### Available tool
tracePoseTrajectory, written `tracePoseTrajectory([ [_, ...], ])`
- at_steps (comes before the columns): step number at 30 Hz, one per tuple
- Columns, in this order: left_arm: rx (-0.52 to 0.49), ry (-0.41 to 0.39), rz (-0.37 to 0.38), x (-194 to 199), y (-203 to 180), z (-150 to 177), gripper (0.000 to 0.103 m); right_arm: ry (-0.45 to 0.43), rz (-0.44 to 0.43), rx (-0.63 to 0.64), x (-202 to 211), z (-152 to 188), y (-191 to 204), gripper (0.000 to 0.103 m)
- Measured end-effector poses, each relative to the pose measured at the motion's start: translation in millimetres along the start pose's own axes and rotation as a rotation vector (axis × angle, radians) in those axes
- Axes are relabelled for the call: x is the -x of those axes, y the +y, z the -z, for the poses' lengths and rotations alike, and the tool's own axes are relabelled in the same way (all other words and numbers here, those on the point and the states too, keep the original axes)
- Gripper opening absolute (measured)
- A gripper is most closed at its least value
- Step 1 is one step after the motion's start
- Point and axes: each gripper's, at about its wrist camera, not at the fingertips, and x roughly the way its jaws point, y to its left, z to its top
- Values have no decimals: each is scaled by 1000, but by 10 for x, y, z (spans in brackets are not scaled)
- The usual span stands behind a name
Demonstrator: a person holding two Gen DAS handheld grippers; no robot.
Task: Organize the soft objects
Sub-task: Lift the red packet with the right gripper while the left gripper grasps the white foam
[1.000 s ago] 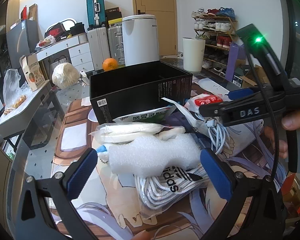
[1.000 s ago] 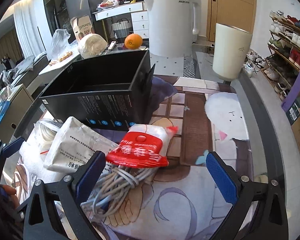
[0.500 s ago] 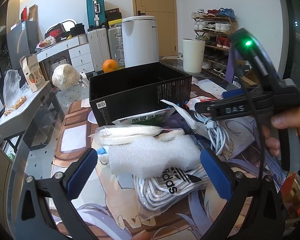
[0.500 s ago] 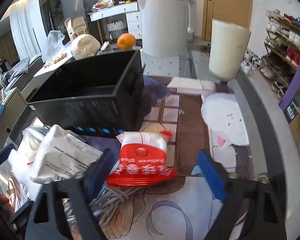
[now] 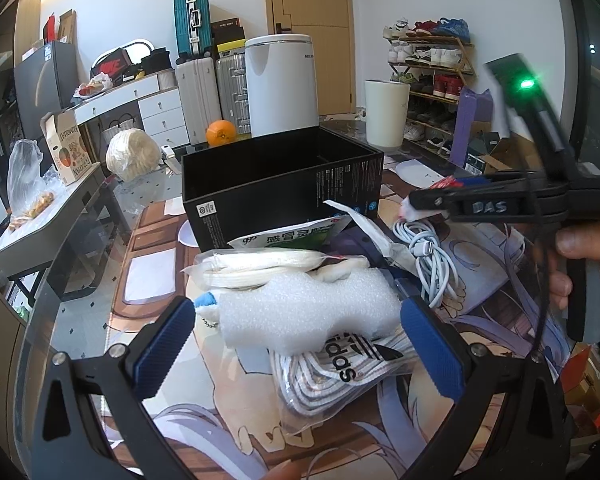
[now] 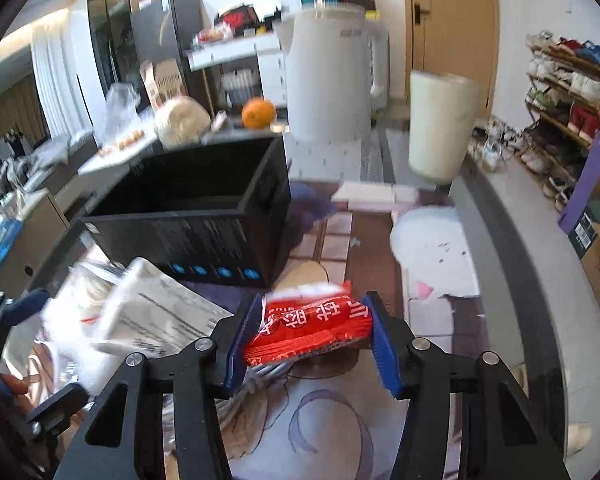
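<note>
A cluttered room with suitcases, a shoe rack and a tall white bin lies behind a bench [image 5: 152, 280] covered by a cartoon-print mat. On the left, the left gripper [image 5: 298, 350] is spread wide, its blue pads either side of a white foam block [image 5: 308, 312] without pressing it. The block lies on a bagged striped garment [image 5: 340, 372] (the bag reads adidas), with a flat white packet [image 5: 260, 266] and a green-printed pouch [image 5: 296, 236] just beyond. Farther off stands an open black box [image 5: 284, 188], an orange [image 5: 220, 132] behind it. To the right a coiled white cable [image 5: 432, 256] rests on the mat. At the right, the right gripper [image 6: 308, 332] is clamped on a red snack packet [image 6: 308, 330], held above the cable and near the box's right corner.
</note>
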Motion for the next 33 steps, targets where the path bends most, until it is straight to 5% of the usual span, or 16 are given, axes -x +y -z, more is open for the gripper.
tracePoseTrajectory([
  [5,17,-5,50,34,15,-14,103,-59,-1,-29,263,84,-6,52],
  [16,-21,57,-40,-164,-111,-42,103,-73,-7,-14,340,151,-9,52],
  [22,25,54,-28,-180,-1,-53,101,-110,-14,16,433,133,52,52],
  [24,35,49,-13,-171,32,-42,92,-121,-20,26,451,127,84,52],
  [33,29,-32,12,17,77,-48,90,-221,-58,67,703,24,215,52],
])
